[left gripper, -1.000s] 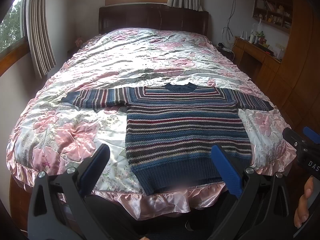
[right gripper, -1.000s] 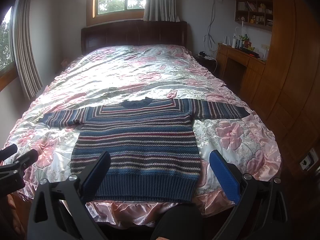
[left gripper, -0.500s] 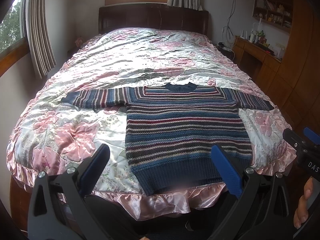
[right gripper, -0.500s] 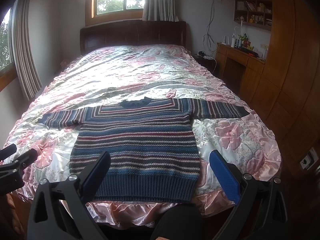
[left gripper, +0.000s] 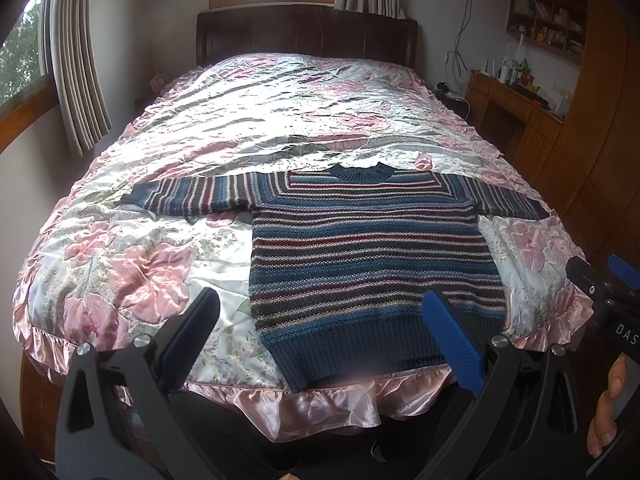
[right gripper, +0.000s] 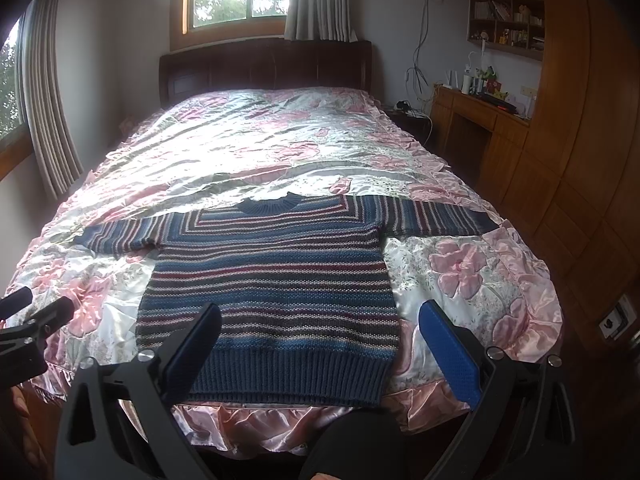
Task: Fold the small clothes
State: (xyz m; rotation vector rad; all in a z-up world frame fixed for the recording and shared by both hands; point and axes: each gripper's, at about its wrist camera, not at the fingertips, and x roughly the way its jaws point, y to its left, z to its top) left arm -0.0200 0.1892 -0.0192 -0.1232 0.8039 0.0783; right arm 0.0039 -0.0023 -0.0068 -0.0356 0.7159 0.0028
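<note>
One striped sweater [left gripper: 372, 256], flat on the satin bedspread [left gripper: 132, 264], sleeves spread, hem just ahead of both tongs. Two tongs: left gripper [left gripper: 320, 332] and right gripper [right gripper: 318, 340], each spread wide, holding nothing. Risk: slick satin bunching or sliding under a pinch, skewing the fold.

Blue-and-maroon striped sweater [left gripper: 368, 248], pink floral bedspread [left gripper: 256, 120]
</note>
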